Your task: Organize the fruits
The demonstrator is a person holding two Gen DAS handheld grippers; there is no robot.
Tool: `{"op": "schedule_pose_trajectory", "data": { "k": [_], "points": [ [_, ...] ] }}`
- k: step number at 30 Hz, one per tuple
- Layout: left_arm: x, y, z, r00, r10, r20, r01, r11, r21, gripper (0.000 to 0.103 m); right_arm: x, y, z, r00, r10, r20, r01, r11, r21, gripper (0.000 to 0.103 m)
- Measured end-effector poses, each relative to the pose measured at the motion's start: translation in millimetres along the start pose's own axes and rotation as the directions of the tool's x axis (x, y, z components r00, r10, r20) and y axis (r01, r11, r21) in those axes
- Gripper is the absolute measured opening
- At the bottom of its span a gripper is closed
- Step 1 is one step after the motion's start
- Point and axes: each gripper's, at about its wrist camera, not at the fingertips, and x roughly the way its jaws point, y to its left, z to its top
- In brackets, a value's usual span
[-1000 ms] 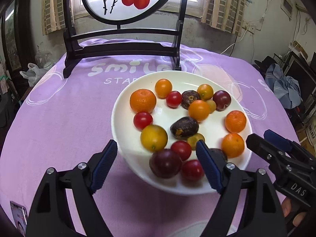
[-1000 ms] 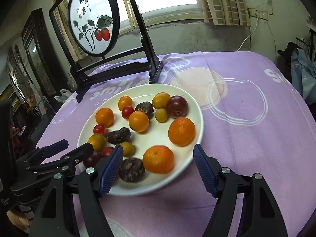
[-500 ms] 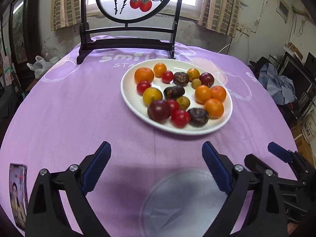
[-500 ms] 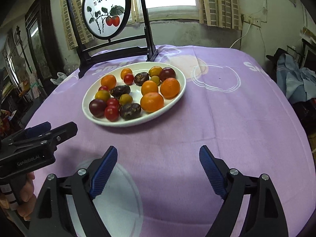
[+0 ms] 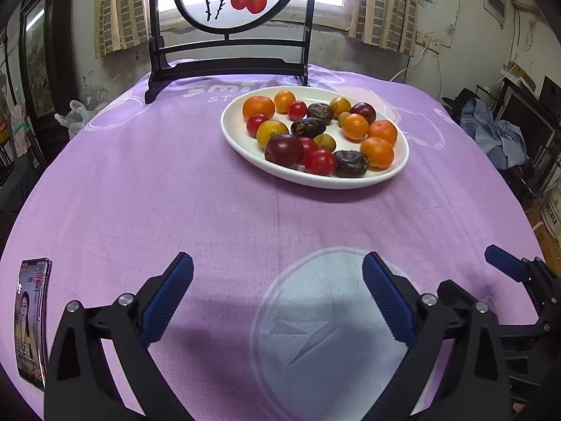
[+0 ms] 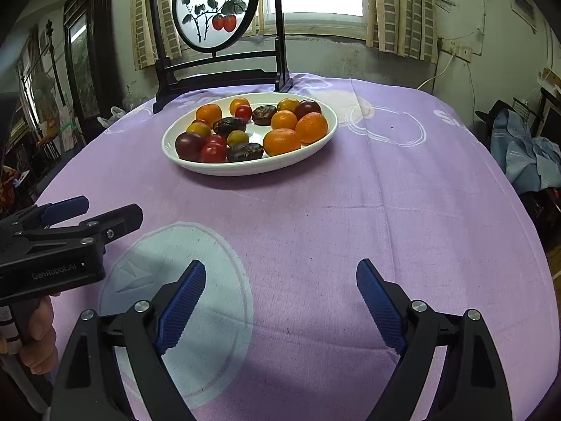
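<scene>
Fruits: round orange mandarins (image 5: 378, 152), red tomatoes (image 5: 319, 162), dark plums (image 5: 284, 150) and wrinkled, perhaps passion, fruits (image 5: 350, 164) are lying heaped together.
Dish: the oval white plate (image 5: 245, 147) is sitting on the purple cloth (image 5: 175, 193), far side.
Left gripper (image 5: 277, 298): hovering near the cloth, spread wide, holding nothing.
Right gripper (image 6: 280, 298): likewise gaping, empty.

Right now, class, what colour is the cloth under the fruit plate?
Purple tablecloth with pale circle prints, clearest in the right wrist view.
</scene>
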Motion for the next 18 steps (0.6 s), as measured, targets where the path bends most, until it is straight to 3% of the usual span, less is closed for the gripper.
{"op": "schedule_pose_trajectory", "data": {
  "k": [12,18],
  "points": [
    [-0.8,-1.1,-1.4,1.0,0.011,-0.007,-0.011,1.0,0.012,0.096,5.0,5.4,-3.2,0.999,-0.042,-0.024,0.041,0.999,-0.029,0.093],
    [-1.8,0.2,-5.1,1.0,-0.019,-0.01,0.019,1.0,-0.007,0.096,7.2,5.4,-4.8,0.998,-0.045,-0.037,0.044,0.999,-0.03,0.093]
  ]
}}
